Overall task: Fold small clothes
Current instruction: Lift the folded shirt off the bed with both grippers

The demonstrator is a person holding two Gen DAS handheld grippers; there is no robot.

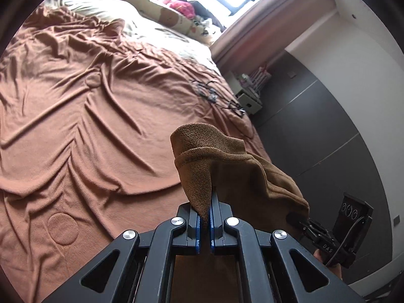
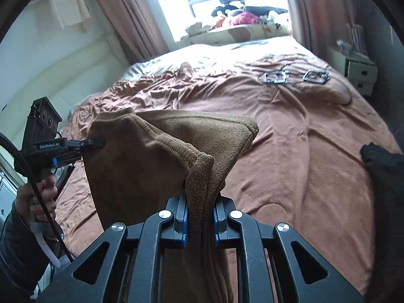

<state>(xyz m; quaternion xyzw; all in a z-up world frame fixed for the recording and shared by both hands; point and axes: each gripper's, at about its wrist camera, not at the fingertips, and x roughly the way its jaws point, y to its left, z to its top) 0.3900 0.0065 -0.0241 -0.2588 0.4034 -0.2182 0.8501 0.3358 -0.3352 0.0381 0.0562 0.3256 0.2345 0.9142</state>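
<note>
Both claws have the same piece of clothing, a small brown fleecy garment (image 1: 227,161), and it hangs in the air over the bed, stretched between the two.

Starting on the left: the left gripper (image 1: 205,217) is clamped down tight on one edge of the garment, its blue pads nearly together with just a thin fold of fabric squeezed between them. Off to its left and ahead of it is the bed, covered by a rumpled rust-brown blanket (image 1: 75,116). Ahead and a bit right of the claw, some dark metal frames (image 1: 214,96) lie on the blanket, well apart from the cloth. From this view the garment runs off to the right, where the other claw pinches its far end.

The right gripper (image 2: 200,221) is also closed on the garment, though it's got a thicker hemmed bunch in there, so the pads sit a little wider. To its left the cloth spreads out toward the left claw, which you can see held in the person's hand (image 2: 40,197). Ahead and right are the same metal frames; far right, something dark (image 2: 381,166) lies on the blanket, can't tell what.
</note>
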